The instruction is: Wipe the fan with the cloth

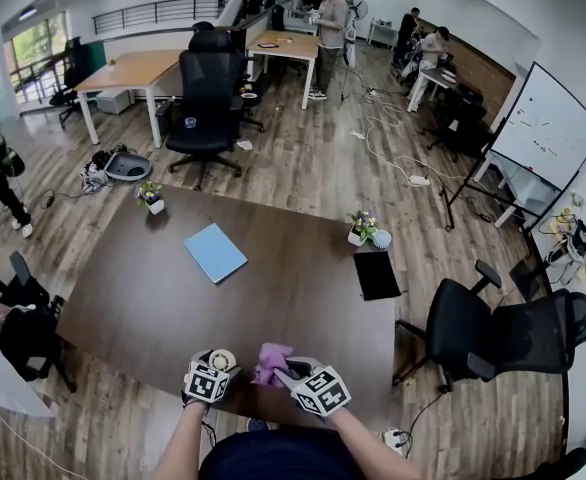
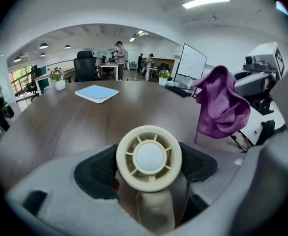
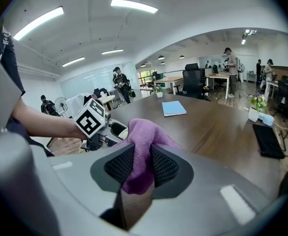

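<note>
Now both grippers sit low over the near edge of the dark brown tabletop (image 1: 153, 298), close in front of the person. The left gripper (image 1: 216, 368) is clenched on the fan (image 2: 149, 157), a small cream handheld one. Its round grille head sits squarely between the two dark pads, which press on it from either side, and its handle runs down toward the gripper body. The head faces back toward the left gripper's camera.

The right gripper (image 3: 144, 168) is clamped on the cloth (image 3: 143, 146), a purple one. A fold of it is pinched between the ribbed pads and the rest bunches up above them. From the left gripper view the cloth hangs in a loose drape from the right gripper, off to the right of the fan, with bare tabletop showing between the two. In the head view the cloth lies just beside the fan, on its right, and the two marker cubes are side by side.

Farther out on the tabletop a blue notebook (image 1: 215, 252) lies flat near the middle. A small potted plant (image 1: 150, 196) stands at the far left corner and another potted plant (image 1: 361, 228) at the far right, with a flat black pad (image 1: 377, 274) near that one. Beyond the tabletop stand a black office chair (image 1: 208, 98) and a whiteboard (image 1: 545, 128).
</note>
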Demonstrator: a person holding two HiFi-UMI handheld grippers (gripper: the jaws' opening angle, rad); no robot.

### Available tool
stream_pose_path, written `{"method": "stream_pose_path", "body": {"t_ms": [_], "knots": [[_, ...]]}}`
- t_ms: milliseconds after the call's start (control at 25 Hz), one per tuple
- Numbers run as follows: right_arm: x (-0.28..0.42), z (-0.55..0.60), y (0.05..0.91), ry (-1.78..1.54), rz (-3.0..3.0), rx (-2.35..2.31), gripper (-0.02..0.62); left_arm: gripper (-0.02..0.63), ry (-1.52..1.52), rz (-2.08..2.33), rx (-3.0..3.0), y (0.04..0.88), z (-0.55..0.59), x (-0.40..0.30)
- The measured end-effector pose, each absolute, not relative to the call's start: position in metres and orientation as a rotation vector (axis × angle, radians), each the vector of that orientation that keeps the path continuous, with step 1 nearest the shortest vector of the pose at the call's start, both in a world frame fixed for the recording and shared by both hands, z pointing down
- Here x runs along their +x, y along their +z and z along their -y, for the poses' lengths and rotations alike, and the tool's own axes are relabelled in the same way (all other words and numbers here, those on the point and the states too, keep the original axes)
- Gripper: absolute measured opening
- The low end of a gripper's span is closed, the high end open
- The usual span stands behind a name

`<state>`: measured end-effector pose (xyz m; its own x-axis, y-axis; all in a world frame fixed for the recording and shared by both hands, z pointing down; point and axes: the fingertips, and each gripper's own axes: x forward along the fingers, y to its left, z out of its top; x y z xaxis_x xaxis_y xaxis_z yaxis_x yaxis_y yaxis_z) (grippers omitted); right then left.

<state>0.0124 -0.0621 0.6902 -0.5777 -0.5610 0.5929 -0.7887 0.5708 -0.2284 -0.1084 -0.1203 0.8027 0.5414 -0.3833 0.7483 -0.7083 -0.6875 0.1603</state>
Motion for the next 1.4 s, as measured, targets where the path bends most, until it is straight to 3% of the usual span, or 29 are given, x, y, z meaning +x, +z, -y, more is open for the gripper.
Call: {"method": "stream_pose_path", "body": {"t_ms": [280,640,1040,1400], "knots": [[0.023,0.058,0.721,0.649,2.236,1.096,0.104,0.379,1.325,0.703,2.414,0.838,0.110,-0.102],[0.031,0.059,0.754,0.773,2.163,1.138,0.106,0.379,1.545,0.412,2.555,0.857,0.099,-0.089],[0.028,0.061,0.774,0.858,2.138,1.124,0.106,0.379,1.658,0.195,2.599,0.872,0.076,-0.080],[0.025,0.062,0.800,0.934,2.070,1.090,0.106,0.379,1.550,0.079,2.669,0.870,0.082,-0.072]]}}
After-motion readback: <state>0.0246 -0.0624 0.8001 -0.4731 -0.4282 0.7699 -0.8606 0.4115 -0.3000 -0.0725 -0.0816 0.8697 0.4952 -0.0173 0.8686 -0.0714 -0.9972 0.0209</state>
